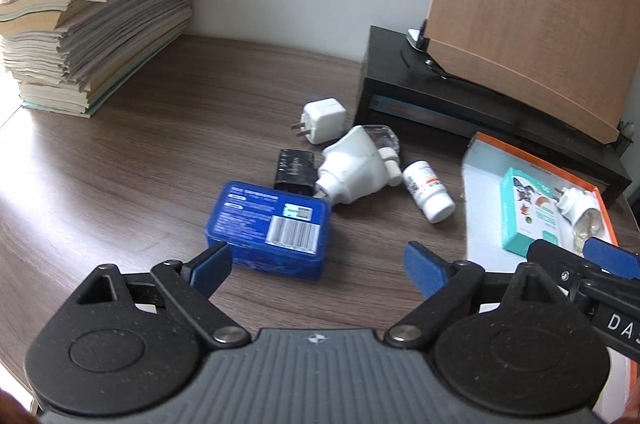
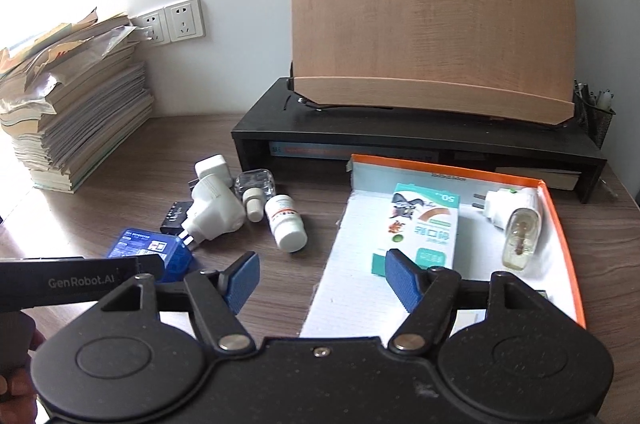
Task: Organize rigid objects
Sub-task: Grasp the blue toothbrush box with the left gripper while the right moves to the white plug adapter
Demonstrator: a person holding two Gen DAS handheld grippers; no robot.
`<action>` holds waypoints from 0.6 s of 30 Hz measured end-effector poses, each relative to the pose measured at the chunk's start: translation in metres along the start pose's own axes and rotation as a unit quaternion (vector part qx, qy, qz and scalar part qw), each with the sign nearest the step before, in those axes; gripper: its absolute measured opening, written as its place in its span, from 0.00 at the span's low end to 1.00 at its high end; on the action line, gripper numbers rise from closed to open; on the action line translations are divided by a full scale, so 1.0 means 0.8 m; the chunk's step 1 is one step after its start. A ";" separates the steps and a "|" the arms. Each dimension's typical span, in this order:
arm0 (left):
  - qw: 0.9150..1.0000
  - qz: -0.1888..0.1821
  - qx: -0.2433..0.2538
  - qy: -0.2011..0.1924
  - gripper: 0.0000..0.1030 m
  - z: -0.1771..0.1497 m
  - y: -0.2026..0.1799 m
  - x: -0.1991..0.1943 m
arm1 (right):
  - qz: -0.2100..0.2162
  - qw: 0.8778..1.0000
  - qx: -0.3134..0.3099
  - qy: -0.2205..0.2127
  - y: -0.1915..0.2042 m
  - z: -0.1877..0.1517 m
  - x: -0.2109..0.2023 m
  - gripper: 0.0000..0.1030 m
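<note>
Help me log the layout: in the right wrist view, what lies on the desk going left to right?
Stack of books → blue box → white plug adapter → white pill bottle → teal carton → plug-in vaporizer, the last two inside the orange-rimmed tray.

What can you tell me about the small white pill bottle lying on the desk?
The white pill bottle is a small, plastic-looking cylinder with a white cap and a white label carrying an orange band and tiny print. It lies on its side on the wooden desk, cap end toward the camera in both views, closed as far as can be seen. It sits between the white plug-in device and the orange-rimmed box lid. Whether it touches anything besides the desk is unclear.
</note>
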State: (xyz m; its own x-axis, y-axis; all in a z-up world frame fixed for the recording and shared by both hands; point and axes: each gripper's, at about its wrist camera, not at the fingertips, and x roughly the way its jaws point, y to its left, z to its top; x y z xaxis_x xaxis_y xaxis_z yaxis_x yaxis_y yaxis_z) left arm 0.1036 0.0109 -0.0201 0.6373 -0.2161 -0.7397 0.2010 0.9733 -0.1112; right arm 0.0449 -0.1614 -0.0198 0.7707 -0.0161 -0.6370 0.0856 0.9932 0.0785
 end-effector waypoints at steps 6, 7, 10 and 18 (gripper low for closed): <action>1.000 0.006 0.001 0.006 1.00 0.005 0.023 0.018 | -0.002 1.000 -0.001 0.009 0.019 0.001 0.014 0.81; 1.000 0.006 0.001 0.008 1.00 0.006 0.025 0.022 | -0.004 1.000 -0.002 0.010 0.021 0.001 0.016 0.81; 1.000 0.003 0.006 0.013 1.00 0.008 0.034 0.036 | -0.009 1.000 -0.001 0.015 0.025 -0.001 0.021 0.81; 0.999 0.013 0.041 0.017 1.00 0.012 0.035 0.075 | -0.029 0.999 0.011 0.029 0.022 -0.006 0.033 0.81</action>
State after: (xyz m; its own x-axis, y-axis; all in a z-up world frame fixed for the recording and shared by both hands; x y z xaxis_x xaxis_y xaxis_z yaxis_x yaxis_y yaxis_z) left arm 0.1544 0.0241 -0.0613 0.6175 -0.1872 -0.7640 0.2469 0.9683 -0.0377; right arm 0.0637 -0.1436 -0.0391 0.7259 -0.0660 -0.6847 0.1430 0.9881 0.0564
